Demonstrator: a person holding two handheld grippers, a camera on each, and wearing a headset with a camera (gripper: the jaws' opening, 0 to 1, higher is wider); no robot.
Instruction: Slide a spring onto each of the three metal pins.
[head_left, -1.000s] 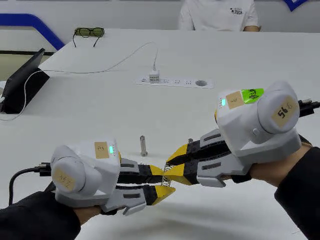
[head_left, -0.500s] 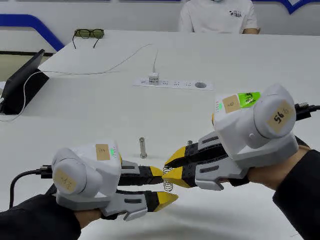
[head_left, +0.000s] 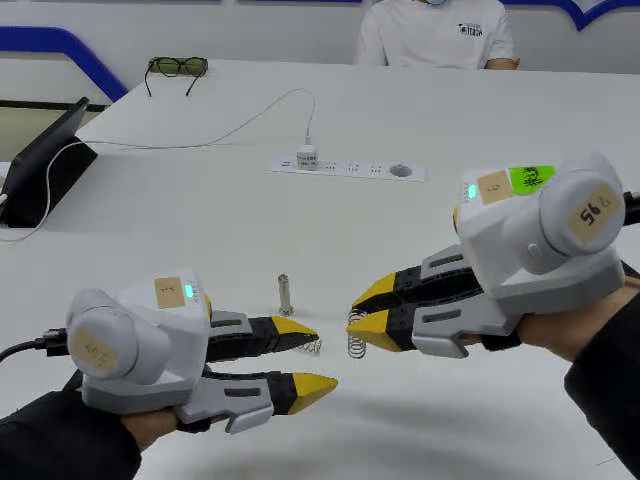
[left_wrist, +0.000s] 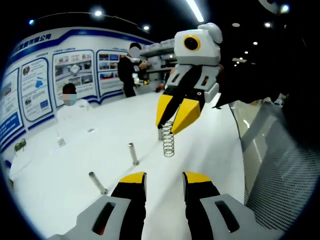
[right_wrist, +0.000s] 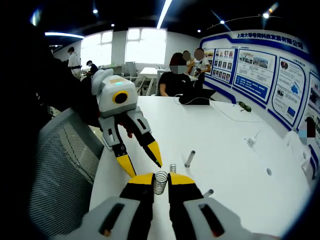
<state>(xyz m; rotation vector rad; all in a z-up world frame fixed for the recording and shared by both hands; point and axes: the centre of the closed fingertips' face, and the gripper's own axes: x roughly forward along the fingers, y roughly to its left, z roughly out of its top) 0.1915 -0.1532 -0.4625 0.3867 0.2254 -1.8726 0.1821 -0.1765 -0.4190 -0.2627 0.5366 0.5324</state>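
Observation:
My right gripper (head_left: 354, 320) is shut on the top of a steel spring (head_left: 355, 340), which hangs upright just above the white table. In the left gripper view the same spring (left_wrist: 168, 142) dangles from the right gripper (left_wrist: 167, 127). In the right gripper view the spring (right_wrist: 159, 186) sits between the yellow tips. My left gripper (head_left: 310, 357) is open a little to the left, with nothing between its jaws. A bare metal pin (head_left: 285, 293) stands behind them. A second small spring (head_left: 312, 347) rests by the left gripper's upper tip. Two bare pins (right_wrist: 190, 158) (right_wrist: 207, 192) stand beyond my right jaws.
A white power strip (head_left: 345, 168) with a plugged cable lies mid-table. Dark glasses (head_left: 178, 66) rest at the far left and a black tablet (head_left: 40, 160) leans at the left edge. A person in white (head_left: 435, 30) sits across the table. A mesh chair (right_wrist: 60, 165) stands at the table's side.
The two grippers, which met at the spring, have parted. The left one drew back to the left, open; the right one moved right with the spring.

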